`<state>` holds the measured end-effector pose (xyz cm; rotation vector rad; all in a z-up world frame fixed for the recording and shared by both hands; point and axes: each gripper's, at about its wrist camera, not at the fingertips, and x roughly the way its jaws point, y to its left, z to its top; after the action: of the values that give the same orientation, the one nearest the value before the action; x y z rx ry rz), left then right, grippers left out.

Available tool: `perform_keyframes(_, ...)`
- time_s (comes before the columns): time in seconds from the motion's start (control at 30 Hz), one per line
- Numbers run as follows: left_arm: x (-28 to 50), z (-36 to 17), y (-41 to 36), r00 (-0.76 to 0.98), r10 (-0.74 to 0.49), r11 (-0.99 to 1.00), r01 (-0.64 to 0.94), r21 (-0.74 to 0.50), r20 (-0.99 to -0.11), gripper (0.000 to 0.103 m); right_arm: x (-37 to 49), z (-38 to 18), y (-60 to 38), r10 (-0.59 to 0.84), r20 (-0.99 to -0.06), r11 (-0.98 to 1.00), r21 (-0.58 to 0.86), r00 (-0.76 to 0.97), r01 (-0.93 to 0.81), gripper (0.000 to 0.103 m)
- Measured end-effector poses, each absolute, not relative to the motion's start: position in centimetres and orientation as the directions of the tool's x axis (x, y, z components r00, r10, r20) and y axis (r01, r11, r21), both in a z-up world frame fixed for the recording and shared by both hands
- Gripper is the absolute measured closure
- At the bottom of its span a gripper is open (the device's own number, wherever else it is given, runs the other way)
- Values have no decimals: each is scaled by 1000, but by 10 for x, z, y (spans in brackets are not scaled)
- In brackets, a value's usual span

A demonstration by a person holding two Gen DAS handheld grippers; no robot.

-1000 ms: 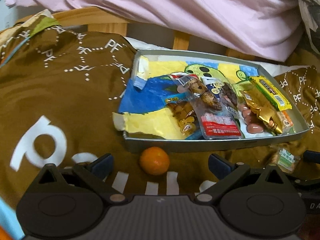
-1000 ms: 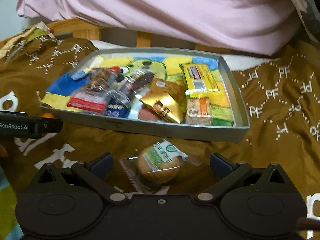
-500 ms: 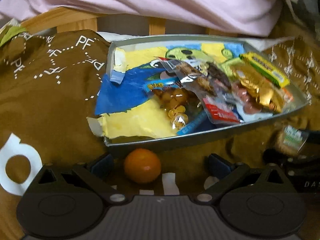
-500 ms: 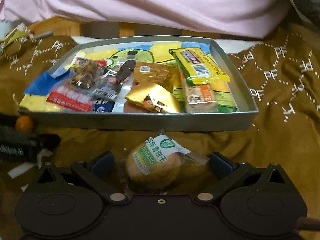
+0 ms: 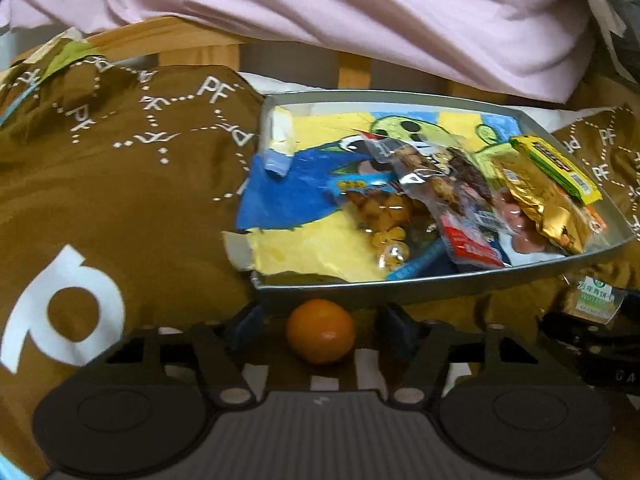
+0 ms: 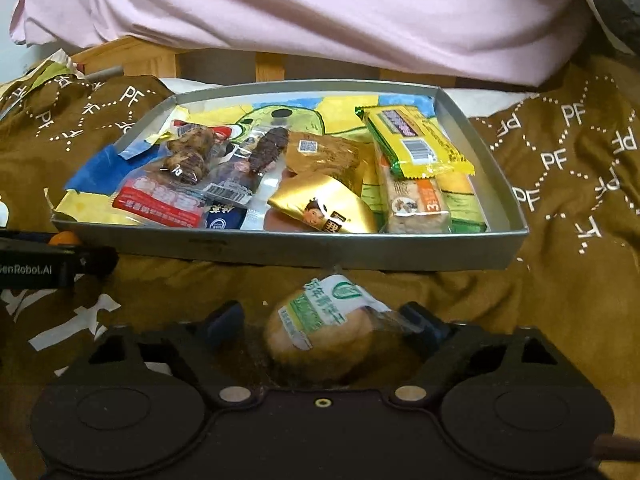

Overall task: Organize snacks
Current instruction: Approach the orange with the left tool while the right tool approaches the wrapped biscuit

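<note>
The left tongs are closing around a small orange that sits between the 2 fingers on the brown blanket; a narrow gap shows on each side of the fruit, so the pads do not yet press it. The right tongs are closing too, with a wrapped round pastry between their fingers; the right finger meets the clear wrapper's edge, while the left finger stands apart from it, so there is no grip on it yet. Just ahead of both tongs lies a shallow grey tray, its near wall close beyond the orange and the pastry. Inside it, over a blue and yellow cartoon liner, packets are heaped: a red-labelled pack toward the left tongs' side, a gold pouch in the middle, a yellow-green bar farther right. Beyond the tray, pink bedding hangs over a wooden frame.
</note>
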<state>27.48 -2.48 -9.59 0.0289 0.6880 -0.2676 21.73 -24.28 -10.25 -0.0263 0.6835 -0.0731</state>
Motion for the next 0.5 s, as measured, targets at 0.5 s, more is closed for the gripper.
perform_keyframes(0.5, 244, -85, -24, 715, -240, 968, 226, -108, -657, 68, 198, -94, -241, -43, -602, 999, -13, 797, 44, 48)
